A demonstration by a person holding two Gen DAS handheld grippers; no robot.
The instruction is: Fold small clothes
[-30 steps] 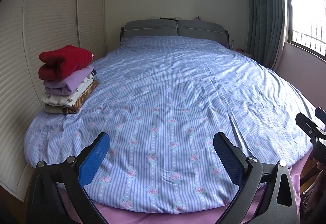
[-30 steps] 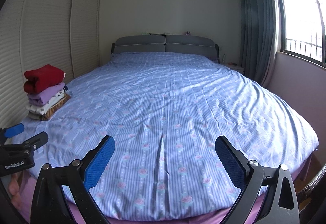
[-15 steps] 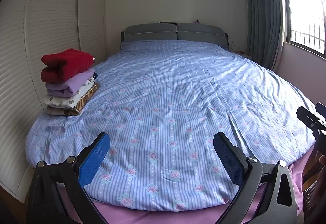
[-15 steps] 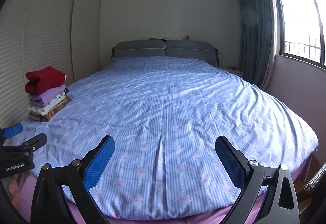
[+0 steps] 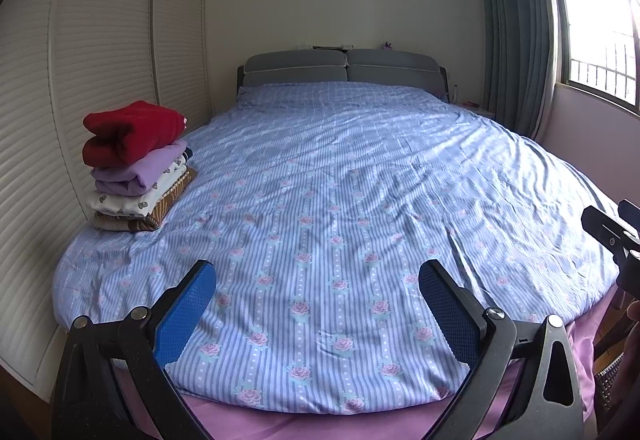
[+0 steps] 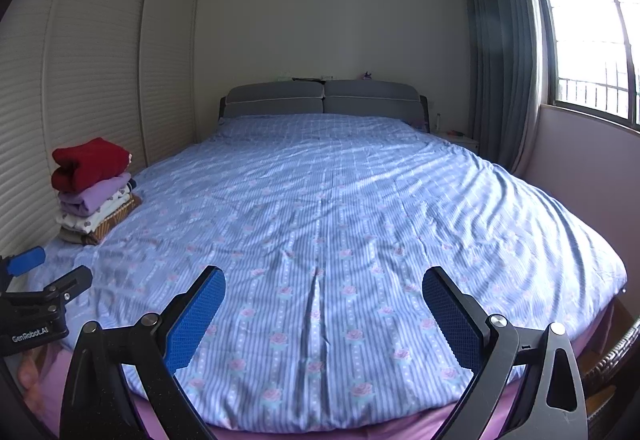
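— Blue-padded, both of them: your left gripper [image 5: 316, 314] and your right gripper [image 6: 323, 316] hang over the foot of the bed [image 5: 340, 199], jaws spread wide, nothing between the pads.

— And the clothes?

— Your stack of folded clothes [image 5: 134, 167] sits on the bed's left edge, close to the louvred wardrobe doors [image 5: 100, 59]. Red garment [image 5: 132, 131] on top, lilac one [image 5: 138, 169] under it, then a white printed piece [image 5: 132, 197], a brown patterned one [image 5: 160, 209] at the bottom (a sliver of dark fabric shows between layers; can't tell what it is).

— Anything on the cover itself?

— Striped blue cover with pink roses, wrinkled, pink sheet [image 5: 320, 424] showing below its hem. Grey headboard [image 6: 324, 97] at the far end, curtain [image 6: 500, 59] and window [image 6: 592, 31] to your right.

— Do the grippers see each other?

— Yes. Your right gripper shows at the right edge of the left view [image 5: 612, 236], your left at the left edge of the right view [image 6: 36, 292], well apart.
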